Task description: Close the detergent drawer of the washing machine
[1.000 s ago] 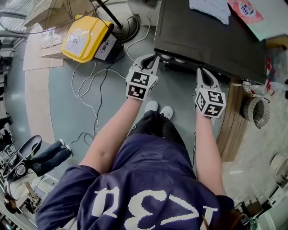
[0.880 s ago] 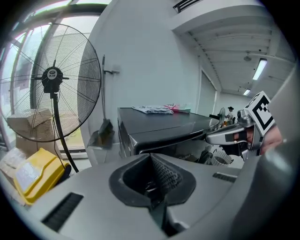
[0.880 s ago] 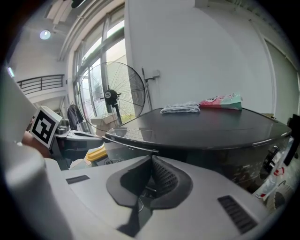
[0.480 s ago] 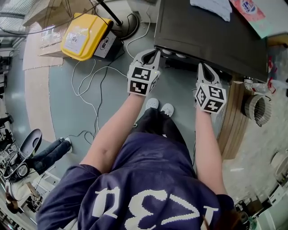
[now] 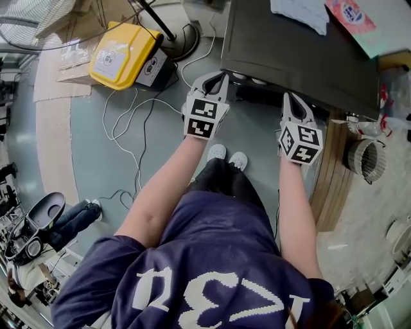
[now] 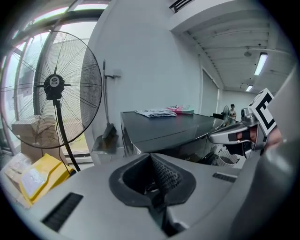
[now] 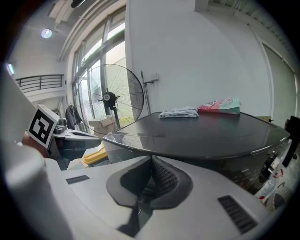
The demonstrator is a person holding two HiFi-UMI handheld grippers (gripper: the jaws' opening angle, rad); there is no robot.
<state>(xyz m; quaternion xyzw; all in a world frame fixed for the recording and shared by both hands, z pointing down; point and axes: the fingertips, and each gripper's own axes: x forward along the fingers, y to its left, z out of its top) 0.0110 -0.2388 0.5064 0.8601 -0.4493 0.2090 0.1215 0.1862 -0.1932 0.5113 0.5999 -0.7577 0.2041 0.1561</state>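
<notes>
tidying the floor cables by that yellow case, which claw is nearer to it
Left. In the head view the left claw is right of the yellow case; the right claw is much farther right.

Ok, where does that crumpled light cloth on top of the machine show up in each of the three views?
Head view: cloth at the top edge, right of centre, partly cut off.
Left gripper view: cloth just above centre, at the far end of the washing machine.
Right gripper view: cloth slightly right of centre, on the machine's top.
Shared landmark: the pink packet lying next to it in all three.
</notes>
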